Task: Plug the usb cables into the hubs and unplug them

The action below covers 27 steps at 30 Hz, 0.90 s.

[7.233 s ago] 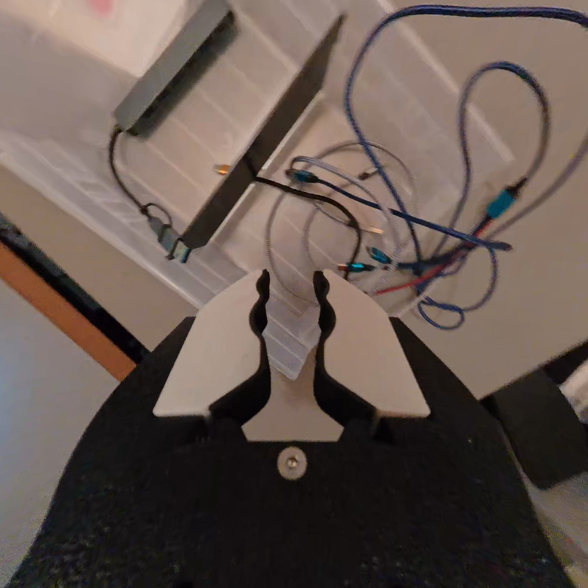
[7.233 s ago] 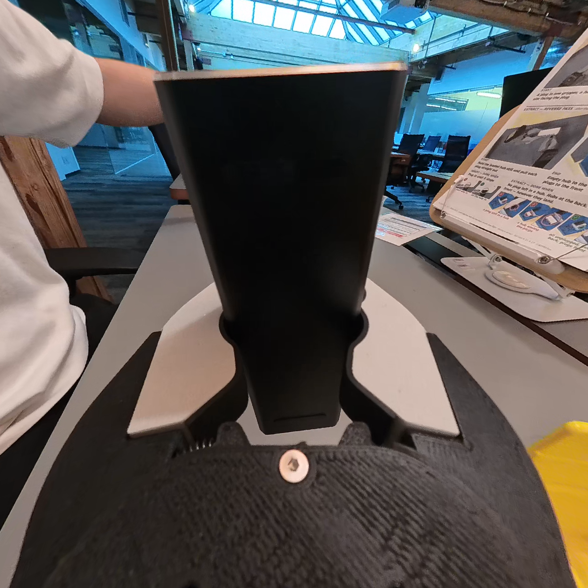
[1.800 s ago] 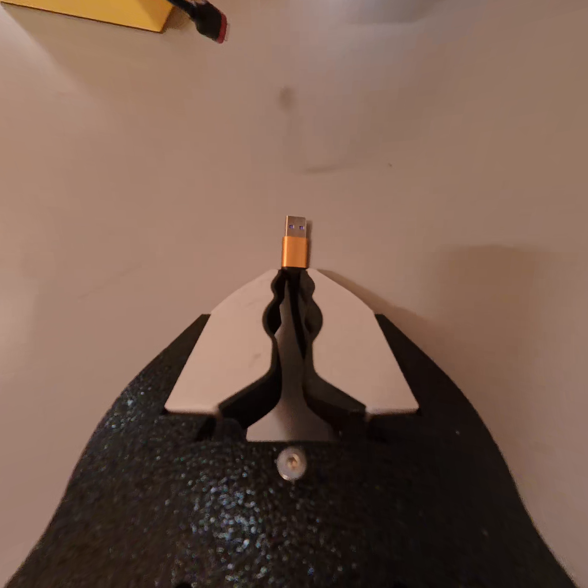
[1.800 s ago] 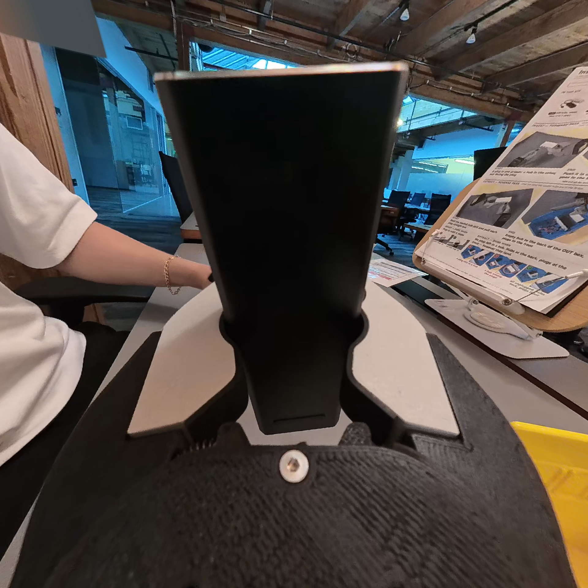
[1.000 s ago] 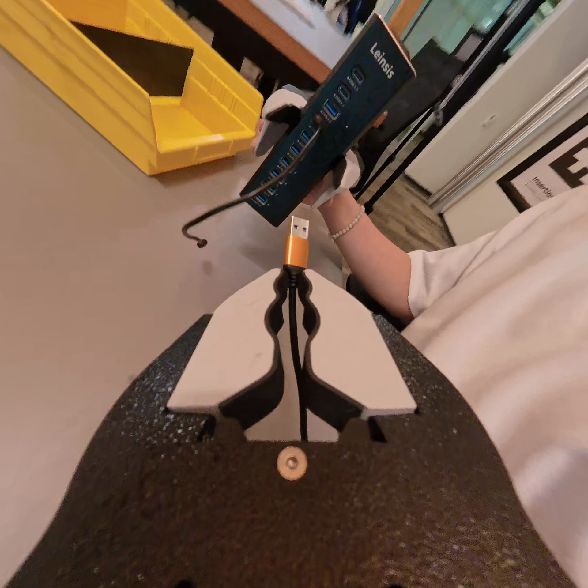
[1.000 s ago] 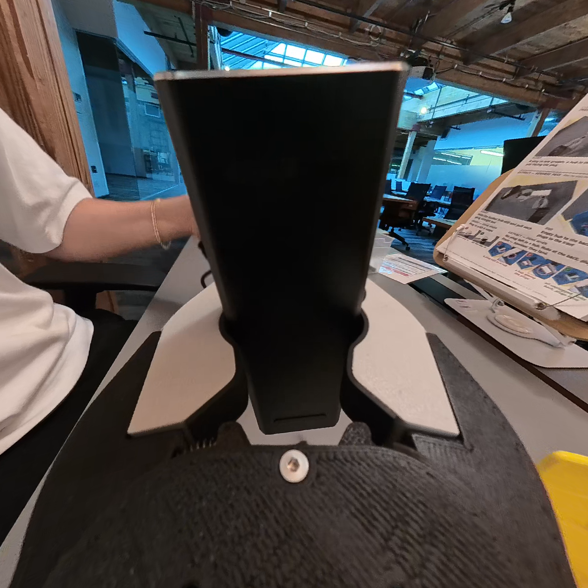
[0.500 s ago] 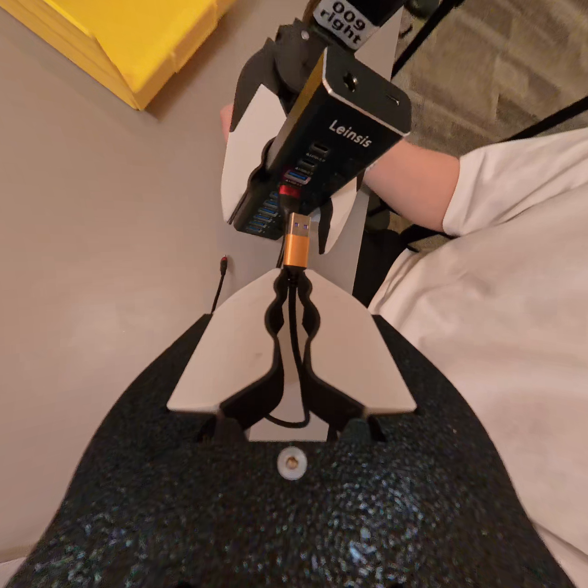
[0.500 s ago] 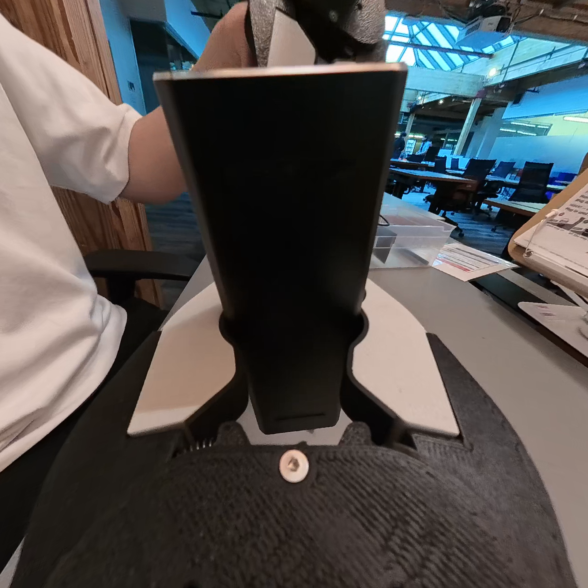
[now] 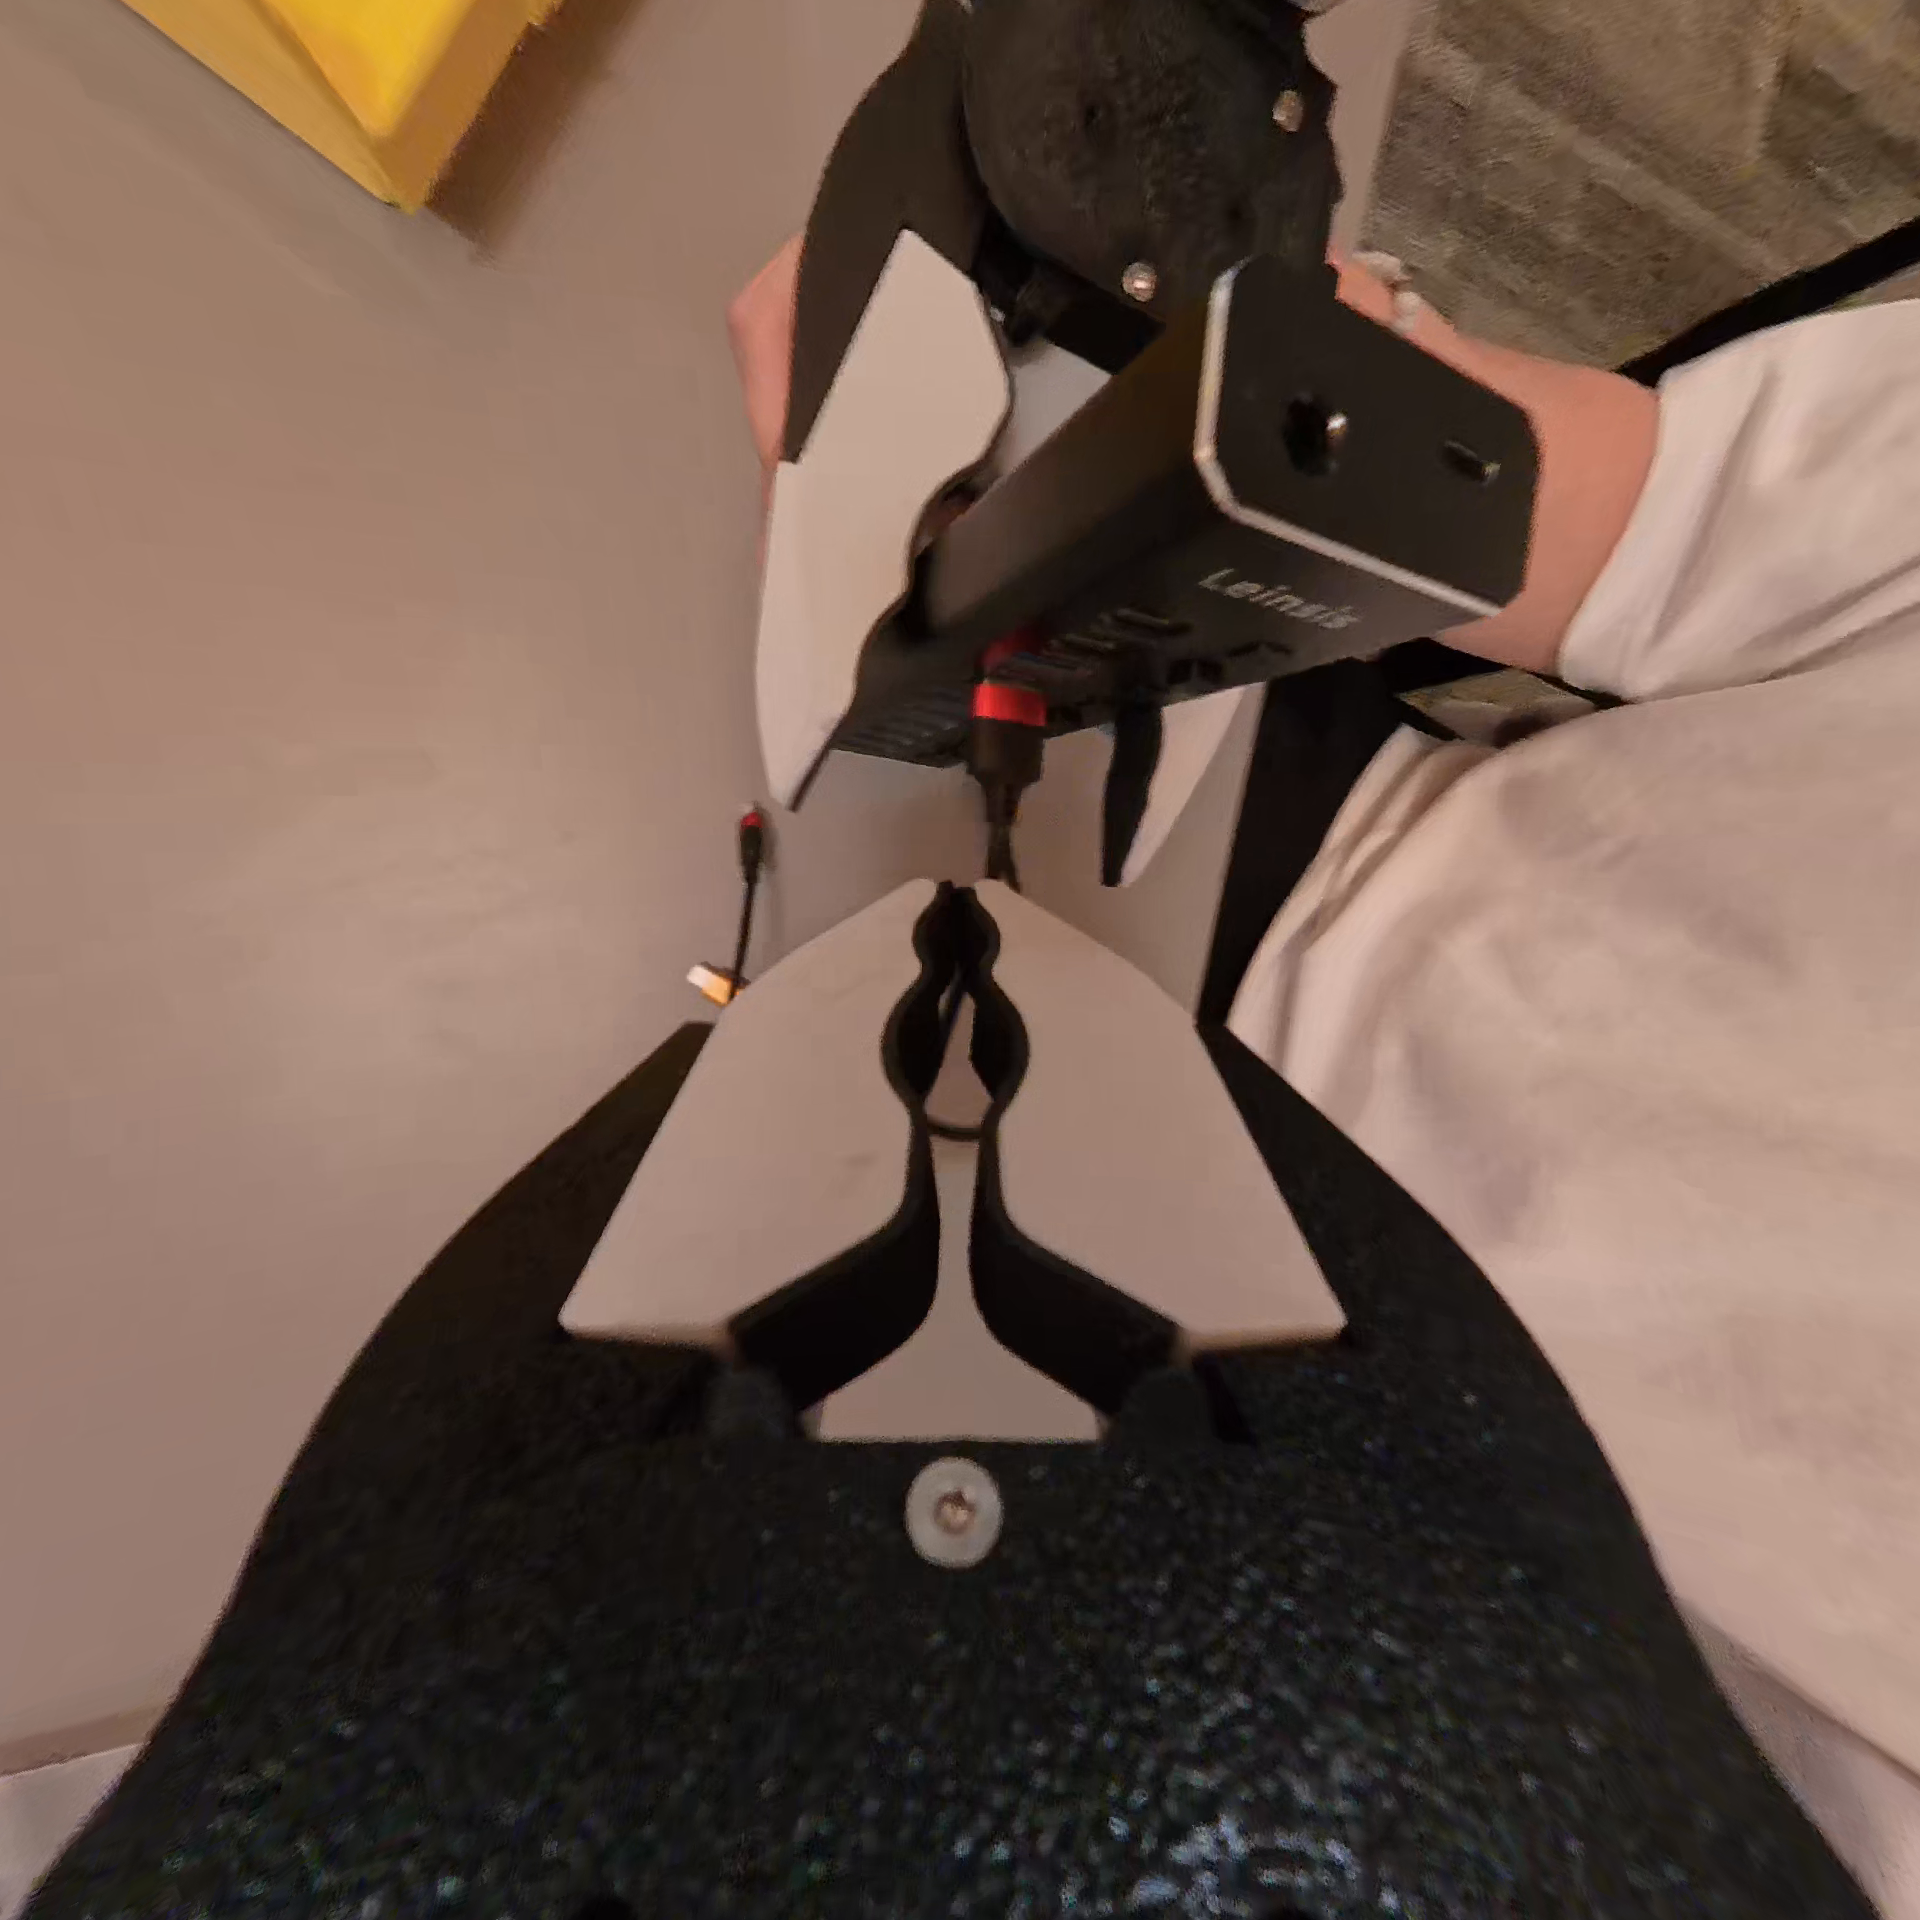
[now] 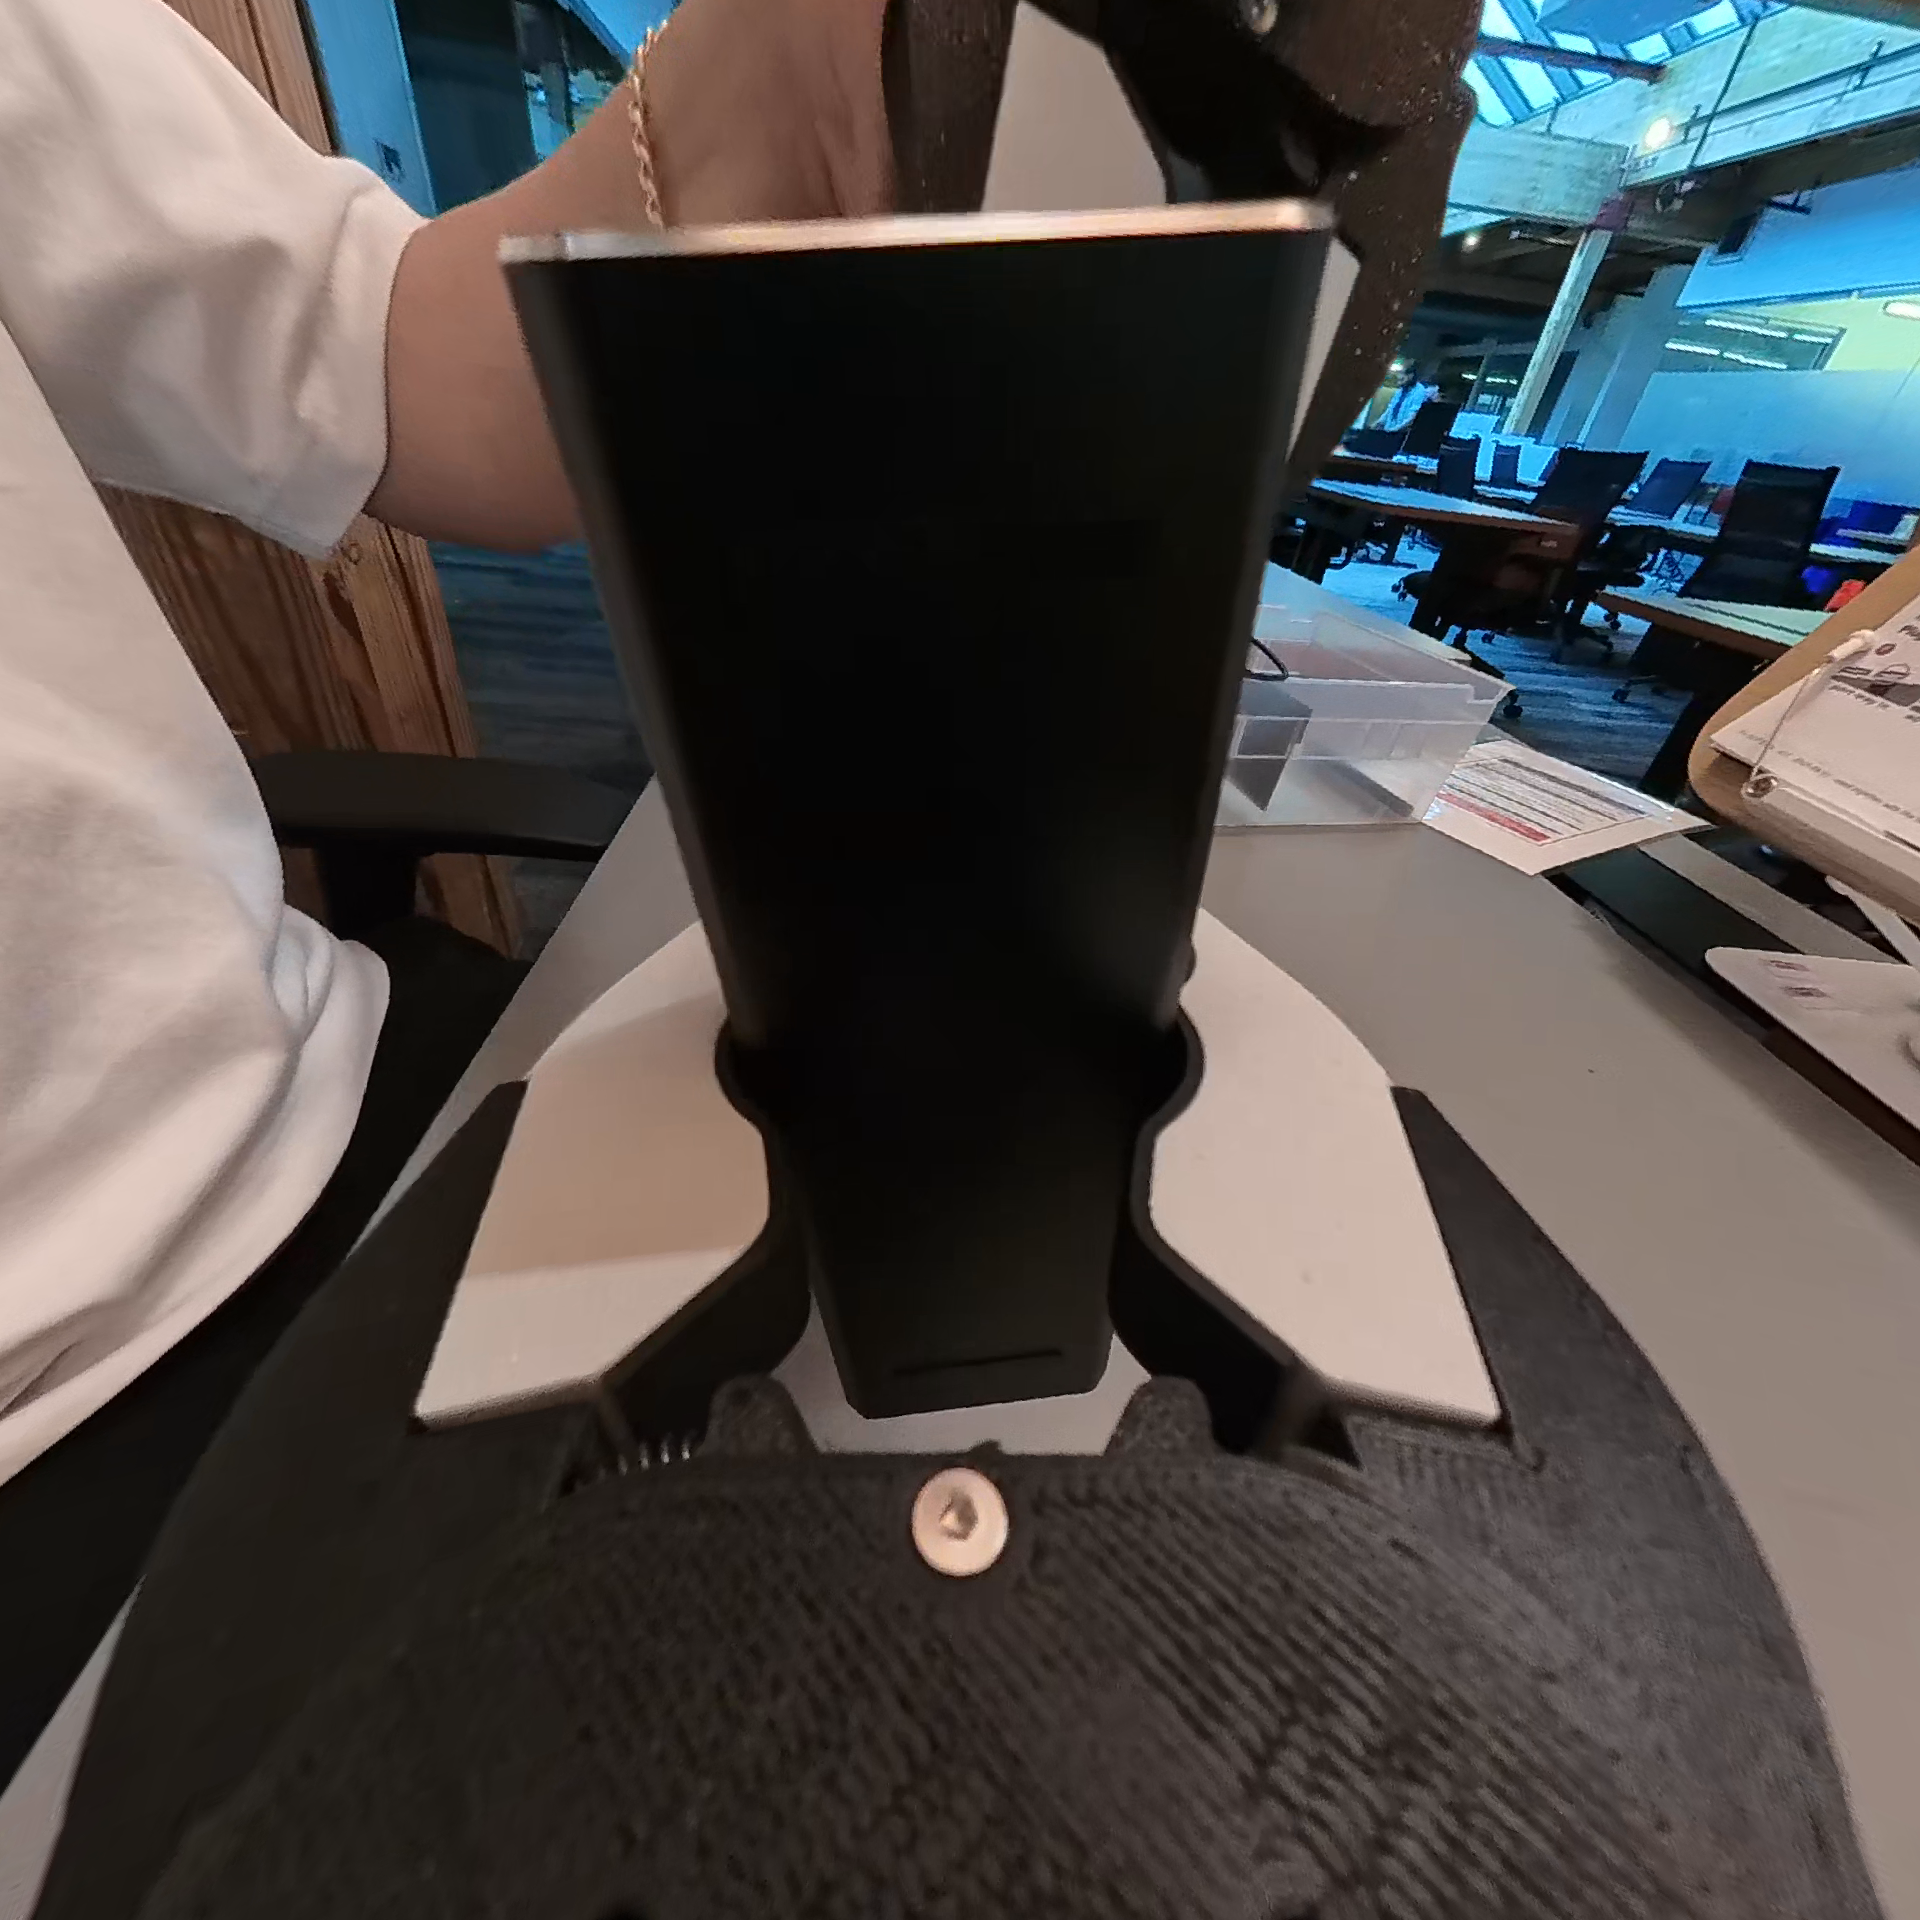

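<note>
Now your left hand-held gripper (image 9: 961,899) is pinching the thin black cable (image 9: 1000,831); straight ahead, its red plug (image 9: 1006,709) is sitting in the hub (image 9: 1226,520), which your right hand-held gripper (image 9: 951,665) is clamping lengthwise above the table (image 9: 364,675).

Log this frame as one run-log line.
left tool: shut on black cable | right tool: shut on black USB hub | red plug: at hub port | orange plug: on table
</note>
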Motion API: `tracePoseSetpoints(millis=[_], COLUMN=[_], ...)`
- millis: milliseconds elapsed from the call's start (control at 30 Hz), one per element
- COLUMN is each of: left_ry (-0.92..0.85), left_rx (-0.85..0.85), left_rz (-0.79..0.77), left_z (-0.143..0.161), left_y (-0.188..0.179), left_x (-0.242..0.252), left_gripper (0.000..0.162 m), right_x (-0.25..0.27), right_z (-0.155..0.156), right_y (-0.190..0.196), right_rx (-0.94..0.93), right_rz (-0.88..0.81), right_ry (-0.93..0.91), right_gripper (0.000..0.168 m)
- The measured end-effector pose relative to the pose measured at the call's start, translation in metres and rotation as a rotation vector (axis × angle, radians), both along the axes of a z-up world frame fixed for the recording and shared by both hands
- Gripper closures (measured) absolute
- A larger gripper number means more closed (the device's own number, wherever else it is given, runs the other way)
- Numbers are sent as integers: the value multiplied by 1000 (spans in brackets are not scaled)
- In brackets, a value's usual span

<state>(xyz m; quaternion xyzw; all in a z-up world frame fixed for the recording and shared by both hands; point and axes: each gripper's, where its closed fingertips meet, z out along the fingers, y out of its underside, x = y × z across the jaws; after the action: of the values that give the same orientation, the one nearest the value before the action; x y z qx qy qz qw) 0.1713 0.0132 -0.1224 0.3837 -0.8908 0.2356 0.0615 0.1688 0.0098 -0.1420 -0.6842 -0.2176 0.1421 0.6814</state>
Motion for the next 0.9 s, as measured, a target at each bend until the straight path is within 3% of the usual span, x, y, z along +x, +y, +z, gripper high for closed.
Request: tracePoseSetpoints(millis=[100, 200, 267, 333, 400, 500, 633, 800, 900], left_ry=[-149, -314, -424, -517, -548, -585, -607, -642, -637], left_rx=[-22, -174, -236, -171, -83, -21, 54, 61, 75], left_rz=[29, -22, -89, -162, -230, -261, -253, -254, -219], left_z=[-10, -22, -42, -77, -111, -138, -154, -162, -163], left_y=[2, -20, -42, -55, -66, -76, -74, -74, -72], left_x=[8, -13, -32, -42, -49, -47, -42, -44, -42], left_gripper=[162, 155, 148, 141, 135, 135, 136, 155, 156], right_x=[10, 28, 39, 46, 51, 52, 51, 50, 50], right_z=[-5, -11, -12, -13, -13, -12, -8, -7, -7], right_y=[-2, -7, -12, -16, -19, -22, -23, -24, -24], right_rx=[-11, -22, -21, -13, -9, -8, -1, 7, 7], right_rz=[-37, -101, -138, -159, -173, -182, -182, -168, -167], right_ry=[7, 11, 21, 35, 46, 41, 29, 34, 38], right_gripper=[95, 95, 95, 95, 95, 95, 95, 95, 95])
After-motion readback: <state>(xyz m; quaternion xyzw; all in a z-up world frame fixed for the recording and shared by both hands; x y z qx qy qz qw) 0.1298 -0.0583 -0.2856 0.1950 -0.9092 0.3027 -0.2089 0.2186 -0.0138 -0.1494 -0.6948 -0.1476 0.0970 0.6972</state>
